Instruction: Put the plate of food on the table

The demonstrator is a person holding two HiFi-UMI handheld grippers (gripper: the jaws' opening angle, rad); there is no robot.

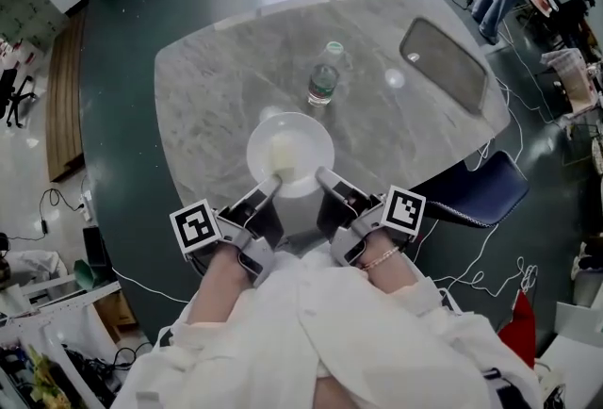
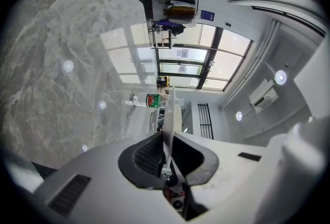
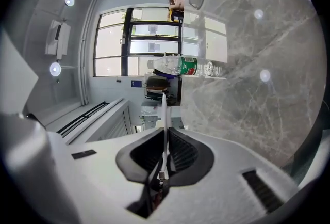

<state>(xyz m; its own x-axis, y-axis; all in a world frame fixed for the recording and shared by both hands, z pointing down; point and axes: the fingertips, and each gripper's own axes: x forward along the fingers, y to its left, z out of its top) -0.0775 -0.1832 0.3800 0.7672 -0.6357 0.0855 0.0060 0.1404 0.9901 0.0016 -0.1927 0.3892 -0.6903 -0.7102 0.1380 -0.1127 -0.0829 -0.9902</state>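
Two grippers, one in each hand, pinch the near rim of a round white plate [image 1: 311,136] that carries a pale, creamy mound of food [image 1: 281,153]. The left gripper [image 1: 274,181] clamps the rim at the plate's near left, and the right gripper [image 1: 323,175] clamps it at the near right. In the left gripper view the thin white plate edge [image 2: 168,109] stands edge-on between the dark pads, which press on it from both sides; the right gripper view shows the same, with the plate edge [image 3: 164,114] nipped between closed pads. The plate sits over the near part of a grey marble desk [image 1: 207,96] with rounded corners; whether it rests on the surface cannot be told. Just beyond the plate a clear plastic bottle with a green label [image 1: 323,77] stands upright. A blue chair [image 1: 480,192] sits at the desk's right side.
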